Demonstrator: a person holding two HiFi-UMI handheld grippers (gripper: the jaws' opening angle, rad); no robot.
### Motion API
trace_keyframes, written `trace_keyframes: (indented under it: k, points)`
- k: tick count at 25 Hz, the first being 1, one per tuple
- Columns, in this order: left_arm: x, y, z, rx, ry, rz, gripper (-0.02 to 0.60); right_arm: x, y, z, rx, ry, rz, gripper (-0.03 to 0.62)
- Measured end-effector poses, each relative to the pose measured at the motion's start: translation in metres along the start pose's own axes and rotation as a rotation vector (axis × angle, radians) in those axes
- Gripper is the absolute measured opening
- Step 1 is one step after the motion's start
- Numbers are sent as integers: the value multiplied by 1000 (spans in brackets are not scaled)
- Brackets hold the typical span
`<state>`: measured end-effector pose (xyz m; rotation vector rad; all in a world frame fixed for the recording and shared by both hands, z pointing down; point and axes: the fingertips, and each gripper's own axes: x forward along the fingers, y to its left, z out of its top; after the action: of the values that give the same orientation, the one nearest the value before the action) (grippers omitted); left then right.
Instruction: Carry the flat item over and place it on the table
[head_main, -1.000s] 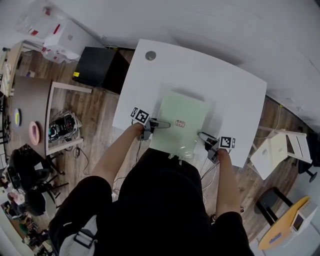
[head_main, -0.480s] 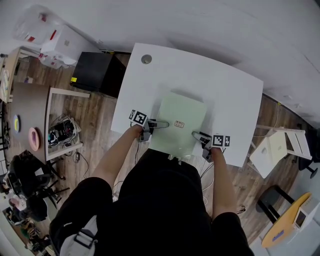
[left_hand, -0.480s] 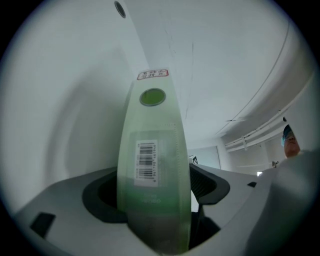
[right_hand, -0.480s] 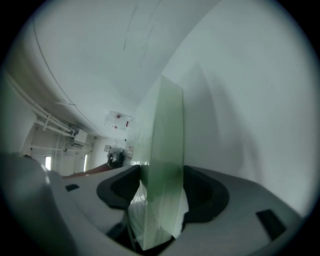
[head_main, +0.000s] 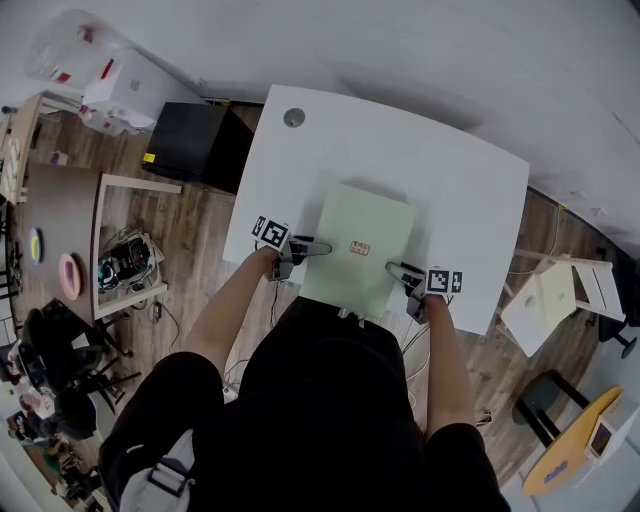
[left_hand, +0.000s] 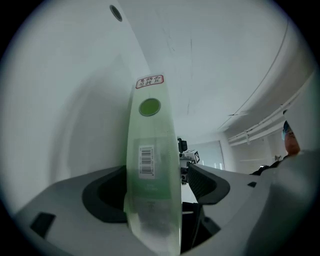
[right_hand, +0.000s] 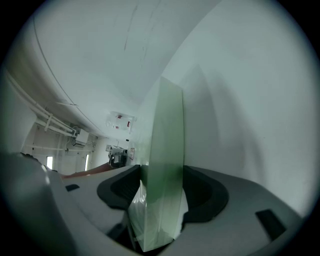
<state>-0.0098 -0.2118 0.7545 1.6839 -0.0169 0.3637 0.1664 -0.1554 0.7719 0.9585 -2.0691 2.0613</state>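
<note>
- The flat green item (head_main: 365, 225) lies at the middle of the head view, over the near part of the white table (head_main: 440, 180), with its near edge at the table's near edge.
- The left gripper (head_main: 322, 246) comes in at the item's left edge, and the right gripper (head_main: 395, 268) at its lower right edge.
- In the left gripper view, the item (left_hand: 150, 165) stands edge-on between the jaws of the left gripper (left_hand: 157, 182). It sits against the left-hand jaw, while a slit of background shows between it and the right-hand jaw, so the jaws are parted and not pinching it.
- A barcode sticker (left_hand: 146, 161) sits low on the item, a round green sticker (left_hand: 149, 107) above it, and a red-bordered label (left_hand: 150, 81) at the far end.
- In the right gripper view, the item (right_hand: 167, 165) fills the gap of the right gripper (right_hand: 162, 192). Both jaws meet its faces, spread wide and clamped on it, with crinkled clear wrap at the left-hand jaw.
</note>
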Motion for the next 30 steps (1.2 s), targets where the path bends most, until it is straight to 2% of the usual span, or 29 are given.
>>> trace_keyframes:
  k: [6, 9, 13, 18, 23, 26, 30]
  points:
    - [-2, 1, -10, 88, 50, 34, 364, -1, -1, 2, 4, -9, 4, 281]
    - [-2, 1, -19, 96, 76, 60, 364, -4, -2, 1, 6, -18, 5, 281]
    - [-6, -3, -13, 78, 10, 74, 368, -11, -5, 2, 16, -49, 7, 279]
    - [-11, -3, -12, 87, -28, 90, 368, -11, -6, 4, -1, -49, -8, 281]
    - [-20, -12, -3, 55, -151, 56, 367, -12, -8, 4, 12, -64, -10, 281]
    - [-18, -18, -3, 75, -198, 64, 367, -14, -6, 3, 9, -103, -5, 281]
    - [-21, -21, -3, 114, -243, 96, 367, -22, -1, 6, -52, -171, -33, 281]
